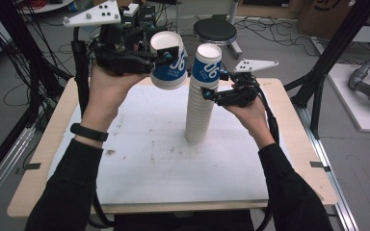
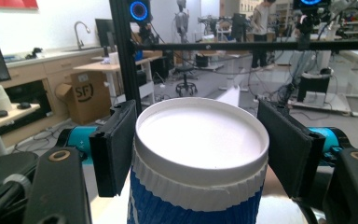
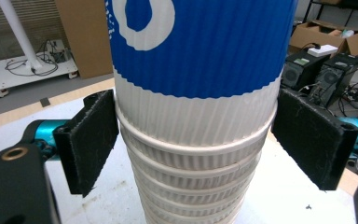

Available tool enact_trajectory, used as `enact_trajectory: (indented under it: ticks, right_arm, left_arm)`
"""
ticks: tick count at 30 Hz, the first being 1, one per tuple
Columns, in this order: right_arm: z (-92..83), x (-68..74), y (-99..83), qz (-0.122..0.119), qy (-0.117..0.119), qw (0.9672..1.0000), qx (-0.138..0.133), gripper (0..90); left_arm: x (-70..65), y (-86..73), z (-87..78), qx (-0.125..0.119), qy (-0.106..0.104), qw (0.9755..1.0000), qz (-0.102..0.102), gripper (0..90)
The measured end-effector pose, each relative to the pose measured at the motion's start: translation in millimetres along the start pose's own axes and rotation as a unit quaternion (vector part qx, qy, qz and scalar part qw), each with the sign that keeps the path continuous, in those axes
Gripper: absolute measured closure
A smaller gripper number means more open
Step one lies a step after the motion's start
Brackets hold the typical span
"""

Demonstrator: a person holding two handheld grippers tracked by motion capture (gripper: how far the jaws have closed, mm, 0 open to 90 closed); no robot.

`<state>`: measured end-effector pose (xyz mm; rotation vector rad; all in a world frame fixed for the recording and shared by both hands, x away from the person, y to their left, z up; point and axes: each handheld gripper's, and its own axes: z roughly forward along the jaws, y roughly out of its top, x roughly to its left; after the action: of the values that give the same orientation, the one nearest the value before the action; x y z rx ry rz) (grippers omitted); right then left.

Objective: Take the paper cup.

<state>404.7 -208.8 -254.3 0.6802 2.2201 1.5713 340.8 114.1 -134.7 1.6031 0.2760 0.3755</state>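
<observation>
A tall stack of blue-and-white ribbed paper cups [image 1: 198, 110] stands on the white sheet [image 1: 144, 168] near the table's middle. My right gripper [image 1: 208, 91] is shut on it just below the top cup, its pads [image 3: 93, 140] pressing the white ribbed band of the stack [image 3: 196, 107]. Up and to the left, a single cup [image 1: 168, 62] of the same kind hangs tilted in the air, clear of the stack. My left gripper [image 1: 165, 57] is shut on this cup [image 2: 200, 149], one pad on each side, with a white round end toward the camera.
The sheet lies on a wooden table [image 1: 38, 163]. A black round stool [image 1: 215, 30] stands behind the far edge. Black frame posts [image 1: 330, 57] rise at the right, and cables [image 1: 29, 57] hang at the left. The person's sleeves [image 1: 67, 192] come in from the bottom.
</observation>
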Motion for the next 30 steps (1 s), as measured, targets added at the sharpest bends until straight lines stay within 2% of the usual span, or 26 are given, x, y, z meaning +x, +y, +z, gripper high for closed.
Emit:
enact_trajectory:
  ticks: [1, 10, 15, 18, 21, 25, 26, 30]
  right_arm:
    - [0.0, 0.0, 0.0, 0.0, 0.0, 1.0, 0.0, 15.1]
    - [-7.4, -0.5, 0.2, 0.003, 0.007, 1.0, 0.001, 15.5]
    - [-12.0, 3.0, -1.1, -0.008, -0.009, 0.9999, 0.01, 15.5]
    - [-21.0, 5.4, -5.4, -0.01, -0.018, 0.9998, 0.006, 15.5]
    - [-28.1, 7.0, -9.6, -0.008, -0.017, 0.9998, 0.002, 15.5]
    - [-35.2, 11.9, -14.0, -0.012, -0.013, 0.9998, -0.005, 15.5]
    - [-36.7, 13.4, -15.2, -0.012, -0.011, 0.9998, -0.008, 15.5]
    - [-42.0, 19.2, -20.4, -0.011, -0.008, 0.9998, -0.013, 15.5]
  left_arm:
    - [0.0, 0.0, 0.0, 0.0, 0.0, 1.0, 0.0, 30.7]
    - [-7.5, -39.7, -10.4, 0.026, 0.0, 0.9996, -0.008, 30.7]
    - [-13.5, -56.9, -15.5, 0.033, -0.002, 0.9994, -0.013, 30.7]
    - [-18.5, -67.3, -17.2, 0.048, 0.007, 0.9988, -0.004, 30.7]
    - [-19.7, -79.3, -20.3, 0.053, 0.009, 0.9986, -0.004, 30.7]
    - [-17.4, -94.6, -24.3, 0.059, 0.017, 0.9981, -0.012, 30.7]
    - [-16.9, -99.7, -26.9, 0.052, 0.013, 0.9984, -0.018, 30.7]
    - [-17.8, -107.8, -30.0, 0.05, 0.013, 0.9984, -0.022, 30.7]
